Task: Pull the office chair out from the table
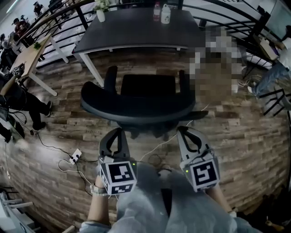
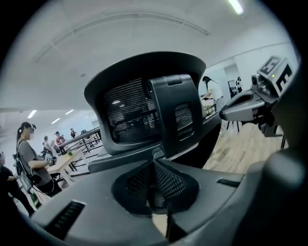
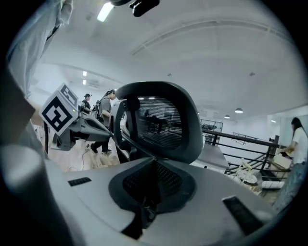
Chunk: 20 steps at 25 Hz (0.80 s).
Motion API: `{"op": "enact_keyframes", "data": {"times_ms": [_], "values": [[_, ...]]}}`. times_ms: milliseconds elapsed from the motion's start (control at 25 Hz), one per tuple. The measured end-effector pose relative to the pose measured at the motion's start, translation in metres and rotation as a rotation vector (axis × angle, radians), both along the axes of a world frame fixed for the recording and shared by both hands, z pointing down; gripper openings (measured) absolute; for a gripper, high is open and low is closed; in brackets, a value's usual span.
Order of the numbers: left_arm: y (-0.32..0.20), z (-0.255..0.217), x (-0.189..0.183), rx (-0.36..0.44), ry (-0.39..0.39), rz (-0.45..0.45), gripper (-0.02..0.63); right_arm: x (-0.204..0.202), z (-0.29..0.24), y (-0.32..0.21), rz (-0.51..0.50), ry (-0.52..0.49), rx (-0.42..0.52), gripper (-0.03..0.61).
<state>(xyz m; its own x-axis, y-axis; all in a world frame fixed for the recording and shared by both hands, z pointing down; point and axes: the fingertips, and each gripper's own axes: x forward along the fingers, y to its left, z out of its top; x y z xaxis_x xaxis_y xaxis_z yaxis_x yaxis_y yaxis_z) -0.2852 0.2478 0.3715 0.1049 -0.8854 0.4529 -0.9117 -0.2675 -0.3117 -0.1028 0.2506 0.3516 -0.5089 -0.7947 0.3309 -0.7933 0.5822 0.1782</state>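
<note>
Office chair (image 1: pixel 143 98) position: clear of the dark table (image 1: pixel 136 32), seat (image 1: pixel 148 85) turned toward it, with a strip of wooden floor (image 1: pixel 150 61) showing between the seat's front edge and the table edge. The curved black backrest (image 1: pixel 136 109) faces the person, and an armrest (image 1: pixel 110 77) rises on each side of the seat. Left gripper (image 1: pixel 119 133): held low behind the left half of the backrest, tips at its lower edge; whether they touch it cannot be told. Its jaws are brought together at the tips. The left gripper view shows nothing between them, only the chair's mesh back and centre spine just beyond. Right gripper (image 1: pixel 183 130): held level with the left one, behind the right half of the backrest, tips likewise at the lower edge. Its jaws also meet at the tips with nothing clamped, and the right gripper view shows the backrest just ahead. The person's grey top (image 1: pixel 150 205) fills the space below the two marker cubes. Two bottles (image 1: pixel 166 13) and a small potted plant (image 1: pixel 101 11) stand along the table's far side. A white power strip (image 1: pixel 75 157) with trailing cables lies on the floor to the left of the left gripper. A person in black (image 1: pixel 22 100) is at the far left, well apart from the chair.
</note>
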Motion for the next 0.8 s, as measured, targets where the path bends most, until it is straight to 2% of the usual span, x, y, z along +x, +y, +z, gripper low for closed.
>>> {"op": "enact_keyframes", "data": {"times_ms": [120, 320, 800], "values": [[0.001, -0.002, 0.016, -0.015, 0.054, 0.033, 0.006, -0.003, 0.006, 0.004, 0.000, -0.024, -0.041, 0.005], [0.005, 0.003, 0.020, -0.044, 0.110, 0.036, 0.006, -0.006, 0.009, 0.008, -0.011, -0.051, -0.071, 0.004], [0.006, 0.008, 0.014, -0.054, 0.089, 0.046, 0.006, -0.007, 0.015, 0.010, -0.013, -0.060, -0.097, 0.003]]}}
